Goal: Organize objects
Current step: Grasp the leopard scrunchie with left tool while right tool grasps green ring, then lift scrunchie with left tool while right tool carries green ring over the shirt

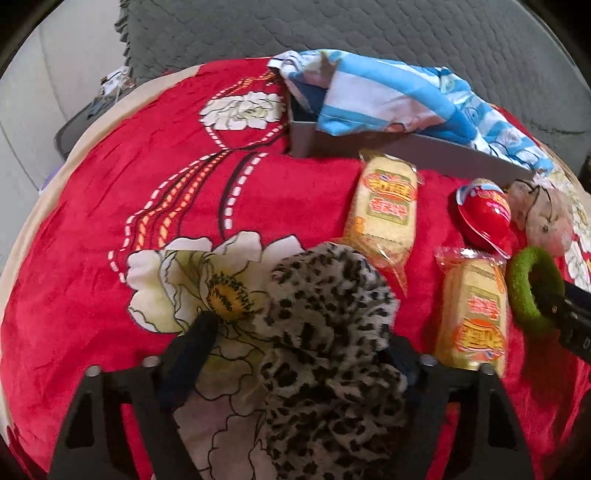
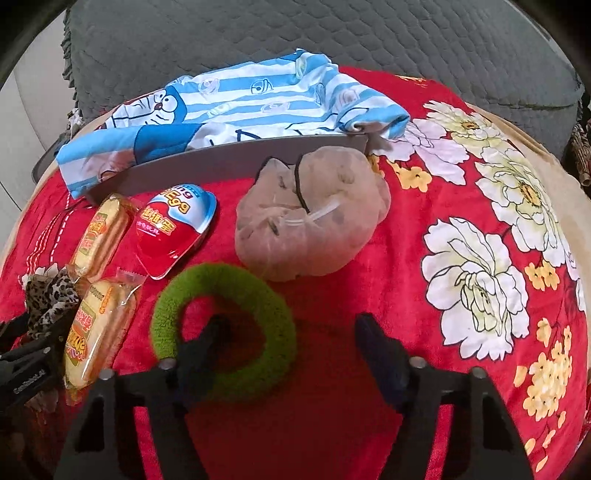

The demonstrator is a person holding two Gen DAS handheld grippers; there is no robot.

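A leopard-print scrunchie point(image 1: 325, 332) lies between the fingers of my left gripper point(image 1: 299, 339), whose jaws stand wide apart around it. A green fuzzy hair ring point(image 2: 225, 328) lies on the red blanket; my right gripper point(image 2: 291, 336) is open, its left finger inside the ring's hole and its right finger outside. The ring also shows in the left wrist view point(image 1: 532, 288). Two yellow snack packets point(image 1: 384, 210) point(image 1: 472, 314), a red surprise egg point(image 2: 173, 229) and a beige scrunchie point(image 2: 314, 218) lie nearby. A grey box point(image 2: 207, 166) holds a blue striped shirt point(image 2: 229, 107).
A red blanket with white flowers point(image 2: 476, 266) covers the surface. A grey quilted cushion point(image 2: 332, 33) stands behind the box. The blanket's beige edge point(image 1: 40, 206) drops off at the left.
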